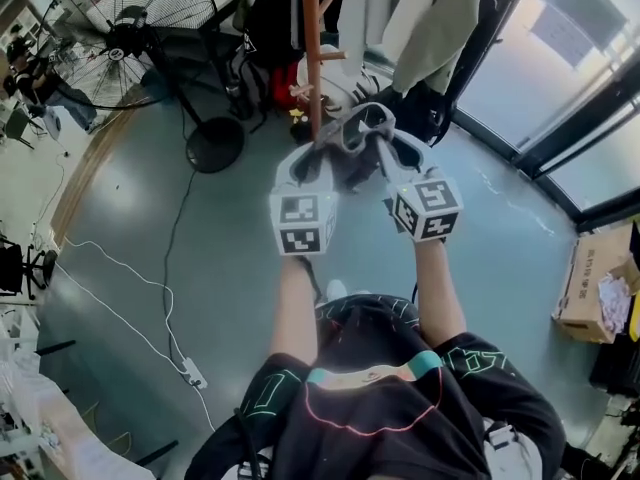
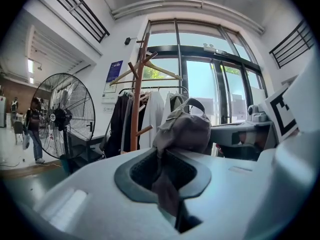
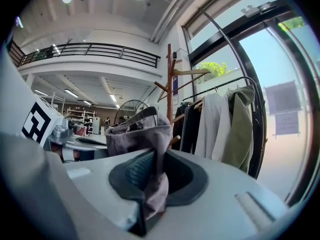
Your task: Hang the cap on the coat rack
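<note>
A grey cap hangs in the air between my two grippers, just in front of the wooden coat rack. My left gripper is shut on the cap's left edge, and my right gripper is shut on its right edge. In the left gripper view the cap bulges above the left gripper, with a fold of fabric pinched between the jaws; the coat rack stands beyond to the left. The right gripper also pinches a fold of the cap, with the coat rack just behind.
A large floor fan stands left of the rack, its cable running over the floor. Coats and jackets hang on a rail to the right of the rack. Glass doors are at the right and a cardboard box sits near them.
</note>
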`<state>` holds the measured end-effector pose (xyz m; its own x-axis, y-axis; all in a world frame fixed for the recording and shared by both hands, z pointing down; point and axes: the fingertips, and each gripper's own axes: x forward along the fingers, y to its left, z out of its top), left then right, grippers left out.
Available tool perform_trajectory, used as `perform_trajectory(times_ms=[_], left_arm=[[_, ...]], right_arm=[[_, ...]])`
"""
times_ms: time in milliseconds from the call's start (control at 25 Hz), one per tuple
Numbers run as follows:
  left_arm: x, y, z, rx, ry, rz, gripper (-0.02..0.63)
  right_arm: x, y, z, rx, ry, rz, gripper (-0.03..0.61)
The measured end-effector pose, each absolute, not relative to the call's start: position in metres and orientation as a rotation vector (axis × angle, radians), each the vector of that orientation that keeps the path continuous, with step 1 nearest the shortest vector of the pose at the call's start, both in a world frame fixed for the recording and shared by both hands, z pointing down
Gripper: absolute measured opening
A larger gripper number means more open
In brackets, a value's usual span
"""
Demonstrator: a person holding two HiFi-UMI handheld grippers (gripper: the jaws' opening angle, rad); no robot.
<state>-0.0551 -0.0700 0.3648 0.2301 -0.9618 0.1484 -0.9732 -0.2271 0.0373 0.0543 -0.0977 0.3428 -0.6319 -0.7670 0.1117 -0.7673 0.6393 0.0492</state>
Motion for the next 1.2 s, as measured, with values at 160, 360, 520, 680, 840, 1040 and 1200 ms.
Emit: perform_trajectory(times_ms=[160, 360, 520, 680, 840, 1040, 1200], left_arm=[[-0.053, -0.086, 0.357, 2.394, -1.887, 0.168, 0.048], [-0.065, -0.093, 0.366, 2.397, -1.889, 0.261, 0.048], [-0.094, -0.090, 0.381, 2.298, -1.942, 0.295, 0.048], [-0.108, -0.081, 0.398, 2.249, -1.928, 0.358, 0.048], [-0.111, -0.096, 0.405, 2.254, -1.928, 0.411, 0.048], [-0.101, -0.129, 0.412, 2.290, -1.911, 0.450, 0.048], [-0.097, -0.154, 0.404, 2.324, -1.912, 0.472, 0.048]], right_arm=[[0.055, -0.119, 0.336, 1.275, -2.756, 0.001, 0.055], [0.038, -0.142, 0.340, 1.244, -2.797, 0.065, 0.058], [0.005, -0.140, 0.361, 1.139, -2.817, 0.118, 0.057], [-0.009, -0.137, 0.382, 1.104, -2.804, 0.205, 0.058], [-0.016, -0.150, 0.392, 1.096, -2.766, 0.160, 0.058], [-0.005, -0.187, 0.396, 1.143, -2.756, 0.184, 0.060], [-0.004, -0.210, 0.392, 1.172, -2.751, 0.212, 0.060]])
